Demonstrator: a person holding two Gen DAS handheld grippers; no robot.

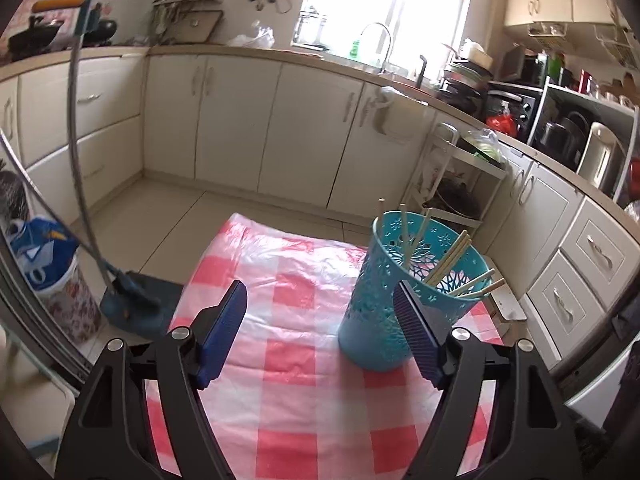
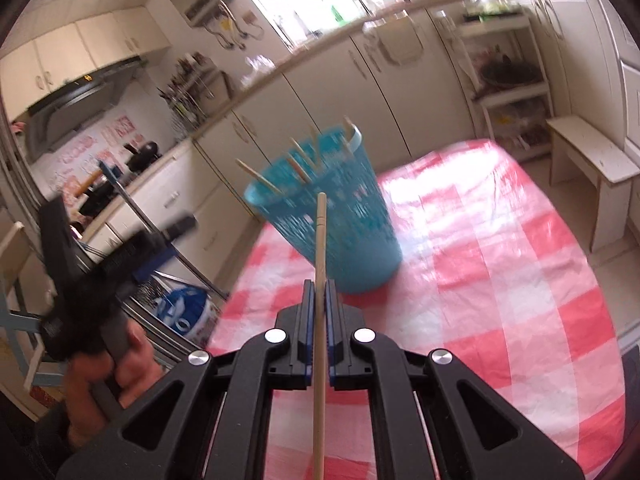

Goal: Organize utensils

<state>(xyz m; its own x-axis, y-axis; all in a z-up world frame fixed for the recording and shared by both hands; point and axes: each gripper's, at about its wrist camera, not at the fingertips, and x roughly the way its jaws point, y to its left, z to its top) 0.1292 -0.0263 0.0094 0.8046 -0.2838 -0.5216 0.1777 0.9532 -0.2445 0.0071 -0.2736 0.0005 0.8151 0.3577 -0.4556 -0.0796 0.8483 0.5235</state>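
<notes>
A person is working at a surface (image 2: 500,248) covered in a pink-and-white checked plastic cloth, holding a gripper in each hand. The right gripper (image 2: 319,300) is clenching a single wooden chopstick (image 2: 320,240); its jaws are pressing on the stick from both sides, and the stick's long axis is running straight along the jaws, its far tip pointing toward a tall blue perforated basket (image 2: 352,232). That basket is standing upright just beyond the tip, slightly to the right, so the stick probably needs lifting and tipping over the rim. Inside the basket (image 1: 372,312) several more chopsticks (image 1: 452,264) are leaning at mixed angles, their ends poking above the rim. The left gripper (image 1: 320,328) is hanging with its jaws released wide and nothing between them; in its own view the basket is sitting on the right, partly behind the right jaw. In the right wrist view, the left hand (image 2: 120,360) is showing blurred at the near left, away from the basket. The right gripper looks nearer to finishing the drop.
</notes>
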